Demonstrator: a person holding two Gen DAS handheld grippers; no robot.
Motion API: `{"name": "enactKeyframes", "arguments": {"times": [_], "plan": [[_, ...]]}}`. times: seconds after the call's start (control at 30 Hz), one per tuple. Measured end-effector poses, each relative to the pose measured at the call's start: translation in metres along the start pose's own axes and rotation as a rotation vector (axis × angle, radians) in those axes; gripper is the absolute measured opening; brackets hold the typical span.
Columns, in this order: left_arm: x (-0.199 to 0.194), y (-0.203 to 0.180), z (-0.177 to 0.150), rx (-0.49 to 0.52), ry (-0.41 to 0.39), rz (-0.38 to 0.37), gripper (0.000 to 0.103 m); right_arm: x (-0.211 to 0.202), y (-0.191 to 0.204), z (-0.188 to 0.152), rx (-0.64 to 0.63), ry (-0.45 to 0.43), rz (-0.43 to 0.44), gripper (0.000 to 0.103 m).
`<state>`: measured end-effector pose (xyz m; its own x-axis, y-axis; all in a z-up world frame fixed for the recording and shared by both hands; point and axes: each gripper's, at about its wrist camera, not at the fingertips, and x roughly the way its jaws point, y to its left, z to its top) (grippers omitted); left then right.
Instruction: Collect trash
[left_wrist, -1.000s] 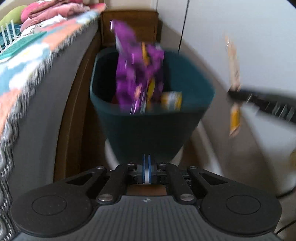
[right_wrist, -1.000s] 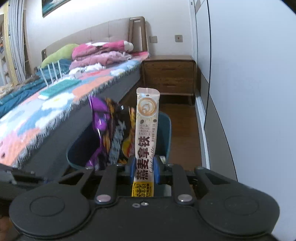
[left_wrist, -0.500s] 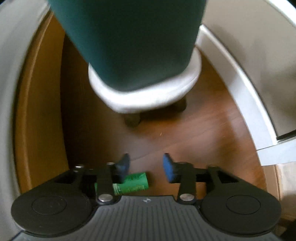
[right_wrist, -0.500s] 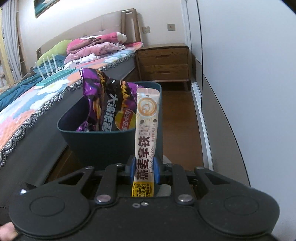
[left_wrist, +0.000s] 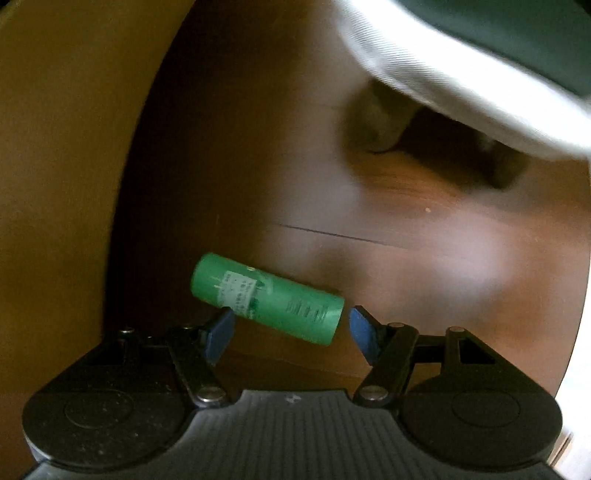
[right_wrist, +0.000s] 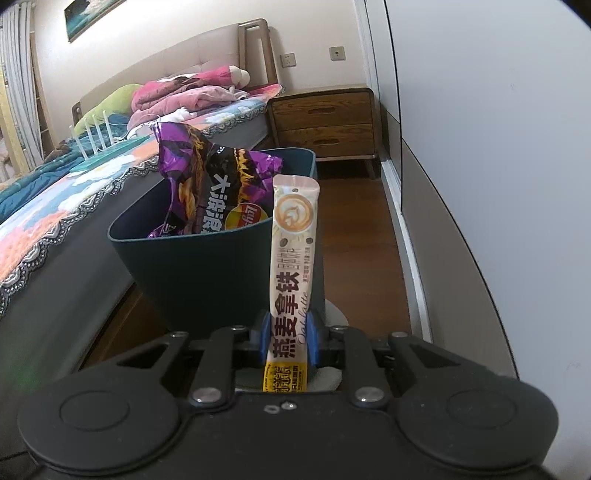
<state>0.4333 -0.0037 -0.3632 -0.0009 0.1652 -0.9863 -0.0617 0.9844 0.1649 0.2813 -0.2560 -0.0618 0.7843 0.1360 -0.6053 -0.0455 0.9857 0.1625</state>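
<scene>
Left hand-held gripper (left_wrist: 290, 334) points down at the wooden floor (left_wrist: 406, 266), jaws just opening and apart around a green roll (left_wrist: 267, 299) without pressing it, while the right hand-held gripper (right_wrist: 288, 339) sits clamped on an oat latte sachet (right_wrist: 293, 258) just before the dark teal bin (right_wrist: 207, 273) with the purple chip bag (right_wrist: 207, 188).

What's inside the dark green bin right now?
A crumpled purple chip bag stands in the bin, its top poking above the rim. Anything below the bag is hidden by the bin's wall.
</scene>
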Motion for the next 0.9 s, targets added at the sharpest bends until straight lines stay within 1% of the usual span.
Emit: {"name": "enactKeyframes", "arguments": {"times": [0.07,0.17,0.23,0.3,0.33,0.57,0.63,0.7,0.8,0.87,0.9], "plan": [[0.011,0.005,0.002,-0.097,-0.006,0.008,0.068,0.002,0.0,-0.002,-0.006,0.0,0.002,0.02],[0.029,0.01,-0.001,-0.231,0.017,0.017,0.068,0.004,-0.004,-0.004,0.008,0.004,0.019,0.02],[0.041,0.015,-0.004,-0.307,0.018,0.046,0.068,0.006,-0.005,-0.006,0.013,0.006,0.028,0.02],[0.06,0.024,-0.007,-0.393,0.055,0.043,0.068,0.007,-0.005,-0.009,0.006,0.012,0.028,0.019],[0.068,0.027,-0.01,-0.419,0.069,0.04,0.068,0.007,-0.004,-0.01,0.0,0.013,0.028,0.02],[0.113,0.045,-0.021,-0.495,0.149,0.001,0.068,0.01,-0.004,-0.015,-0.007,0.027,0.031,0.02],[0.122,0.048,-0.024,-0.493,0.176,-0.026,0.068,0.012,-0.003,-0.016,-0.011,0.03,0.029,0.019],[0.129,0.05,-0.026,-0.486,0.202,-0.037,0.068,0.015,-0.002,-0.018,-0.013,0.037,0.025,0.019],[0.133,0.053,-0.026,-0.471,0.202,-0.048,0.067,0.017,-0.003,-0.019,-0.017,0.039,0.011,0.02],[0.132,0.052,-0.025,-0.455,0.202,-0.052,0.062,0.017,-0.004,-0.019,-0.015,0.039,0.005,0.02],[0.132,0.05,-0.025,-0.44,0.204,-0.046,0.056,0.017,-0.004,-0.019,-0.014,0.037,0.003,0.02]]}}
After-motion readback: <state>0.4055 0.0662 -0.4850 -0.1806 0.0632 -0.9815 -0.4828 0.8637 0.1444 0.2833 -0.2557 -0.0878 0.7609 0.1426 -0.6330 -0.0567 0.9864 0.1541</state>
